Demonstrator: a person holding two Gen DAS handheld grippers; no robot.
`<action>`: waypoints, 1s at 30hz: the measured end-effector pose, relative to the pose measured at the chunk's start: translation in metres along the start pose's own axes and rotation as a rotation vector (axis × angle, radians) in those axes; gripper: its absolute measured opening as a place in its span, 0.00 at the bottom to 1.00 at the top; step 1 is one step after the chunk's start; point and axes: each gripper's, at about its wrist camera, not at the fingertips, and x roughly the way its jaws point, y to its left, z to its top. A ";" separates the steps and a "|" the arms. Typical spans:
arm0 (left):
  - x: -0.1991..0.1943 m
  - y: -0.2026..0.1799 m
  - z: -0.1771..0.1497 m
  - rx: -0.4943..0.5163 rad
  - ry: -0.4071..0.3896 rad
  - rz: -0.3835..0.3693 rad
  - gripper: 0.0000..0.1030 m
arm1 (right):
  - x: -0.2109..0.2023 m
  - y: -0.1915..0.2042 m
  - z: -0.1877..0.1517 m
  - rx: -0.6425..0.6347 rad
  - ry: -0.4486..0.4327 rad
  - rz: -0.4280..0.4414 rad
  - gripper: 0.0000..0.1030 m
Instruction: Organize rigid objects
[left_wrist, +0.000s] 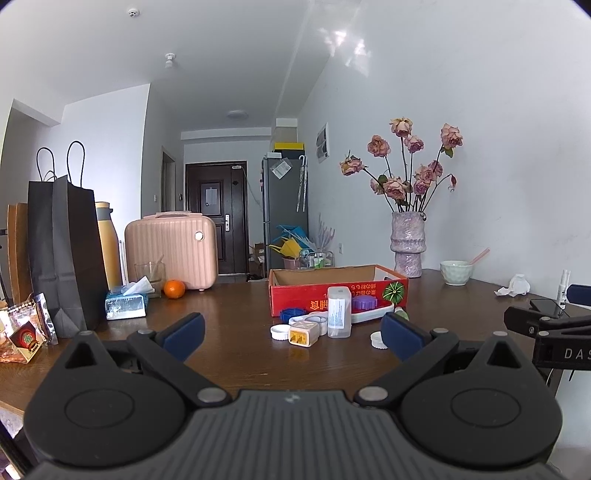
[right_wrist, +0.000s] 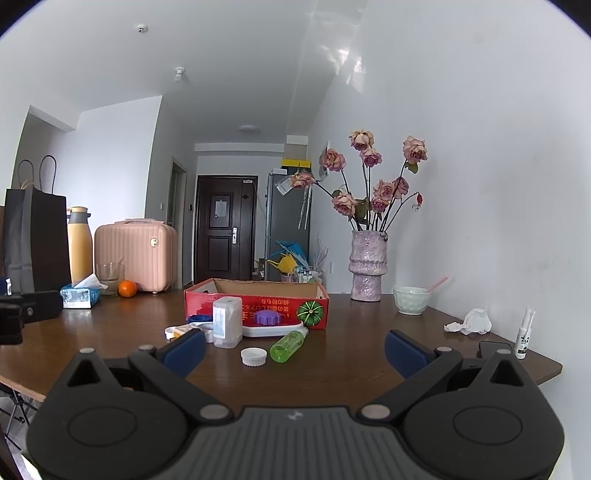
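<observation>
Left wrist view: the left gripper (left_wrist: 291, 334) is hovering released — empty — facing the white container (left_wrist: 339, 312) standing before the red box (left_wrist: 338, 291) mid-tabletop.

Right wrist view: the right gripper (right_wrist: 295, 347) is spreading wide, empty — the green bottle (right_wrist: 287, 346) is lying beside a white cap (right_wrist: 253, 356).

We are in a lived-in home, at a dark wooden dining table (left_wrist: 236, 350) set against a white wall. On it stand a vase of dried roses (left_wrist: 407, 242), a pink vanity case (left_wrist: 171, 251), paper shopping bags (left_wrist: 62, 251), a tissue pack (left_wrist: 125, 304) and an orange (left_wrist: 174, 289). Far down the hall we see a dark entrance door (left_wrist: 216, 218) and a grey fridge (left_wrist: 284, 206).
</observation>
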 end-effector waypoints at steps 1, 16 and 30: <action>0.000 -0.001 0.000 0.002 -0.001 0.001 1.00 | 0.000 0.000 0.000 0.000 0.001 0.000 1.00; -0.001 -0.001 -0.001 0.012 0.003 0.000 1.00 | 0.001 -0.003 0.001 0.001 -0.001 -0.005 1.00; -0.001 0.000 -0.002 0.015 0.006 -0.002 1.00 | 0.001 0.001 0.000 -0.001 0.001 -0.005 1.00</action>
